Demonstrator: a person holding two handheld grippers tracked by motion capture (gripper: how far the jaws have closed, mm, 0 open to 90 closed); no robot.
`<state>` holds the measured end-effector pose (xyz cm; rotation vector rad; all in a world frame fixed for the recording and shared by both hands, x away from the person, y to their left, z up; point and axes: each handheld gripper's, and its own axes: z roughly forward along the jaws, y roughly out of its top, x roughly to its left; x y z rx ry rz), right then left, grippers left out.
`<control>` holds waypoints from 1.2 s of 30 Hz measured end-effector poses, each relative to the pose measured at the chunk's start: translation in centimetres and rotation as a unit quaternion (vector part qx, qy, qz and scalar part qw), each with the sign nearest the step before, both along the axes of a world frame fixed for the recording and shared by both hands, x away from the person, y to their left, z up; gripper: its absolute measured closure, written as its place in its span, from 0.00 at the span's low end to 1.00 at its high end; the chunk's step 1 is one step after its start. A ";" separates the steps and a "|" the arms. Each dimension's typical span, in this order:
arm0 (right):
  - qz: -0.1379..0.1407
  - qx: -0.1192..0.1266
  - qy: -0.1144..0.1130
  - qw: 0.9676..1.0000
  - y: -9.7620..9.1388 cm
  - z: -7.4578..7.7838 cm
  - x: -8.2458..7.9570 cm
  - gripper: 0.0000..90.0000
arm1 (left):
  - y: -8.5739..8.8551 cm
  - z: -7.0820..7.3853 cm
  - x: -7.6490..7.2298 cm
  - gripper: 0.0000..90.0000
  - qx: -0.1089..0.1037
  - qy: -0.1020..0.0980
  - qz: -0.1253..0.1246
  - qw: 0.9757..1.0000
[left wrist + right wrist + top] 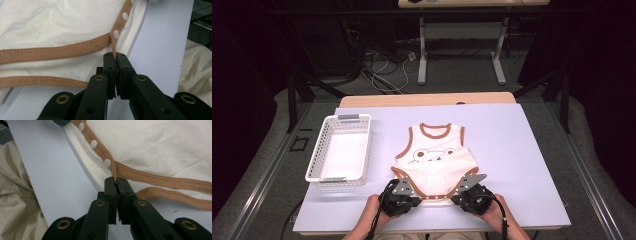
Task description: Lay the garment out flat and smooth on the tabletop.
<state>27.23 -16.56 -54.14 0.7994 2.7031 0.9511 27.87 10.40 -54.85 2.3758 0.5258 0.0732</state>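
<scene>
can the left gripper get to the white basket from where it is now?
Probably not as things stand: the left gripper is shut on the bodysuit at its brown hem. The basket sits on the table just beyond it, with bare surface between, so once it lets go the way looks free.

One cream sleeveless baby bodysuit with brown trim and a bear print (435, 160) lies near the middle of the white table sheet (522, 150). One white slotted plastic basket (340, 148) stands toward the sheet's left edge. Two black two-jaw grippers work at the near edge: the left gripper (404, 192) and the right gripper (467, 189). Three white snap studs (93, 143) are countable along the bodysuit's brown hem in the right gripper view.
</scene>
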 end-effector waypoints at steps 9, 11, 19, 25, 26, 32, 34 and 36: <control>0.012 0.000 0.010 1.000 0.0 -0.3 -0.8 0.97 | 0.2 -0.3 -0.7 0.97 0.004 0.005 -0.008 1.000; 0.016 0.001 0.014 1.000 0.0 -0.3 -1.0 0.97 | 0.3 -0.3 -0.8 0.97 0.003 0.007 -0.011 1.000; 0.021 0.002 0.020 1.000 0.2 -0.5 -1.6 0.97 | 0.5 -0.3 -1.3 0.97 0.004 0.012 -0.013 1.000; 0.030 0.006 0.021 0.999 0.0 -0.4 -1.8 0.98 | 0.8 -0.2 -1.7 0.97 0.000 0.019 -0.019 1.000; 0.030 0.010 0.024 0.999 0.0 -0.4 -1.9 0.98 | 0.8 -0.3 -1.8 0.97 -0.004 0.017 -0.017 1.000; 0.037 0.015 0.033 0.999 -0.1 -0.4 -2.3 0.98 | 1.0 -0.2 -2.4 0.97 -0.006 0.022 -0.022 0.999; 0.038 0.015 0.034 0.999 -0.1 -0.4 -2.5 0.98 | 1.1 -0.2 -2.6 0.97 -0.007 0.026 -0.024 0.999; 0.040 0.017 0.034 0.998 -0.1 -0.4 -2.6 0.98 | 1.1 -0.3 -2.7 0.97 -0.007 0.029 -0.029 0.999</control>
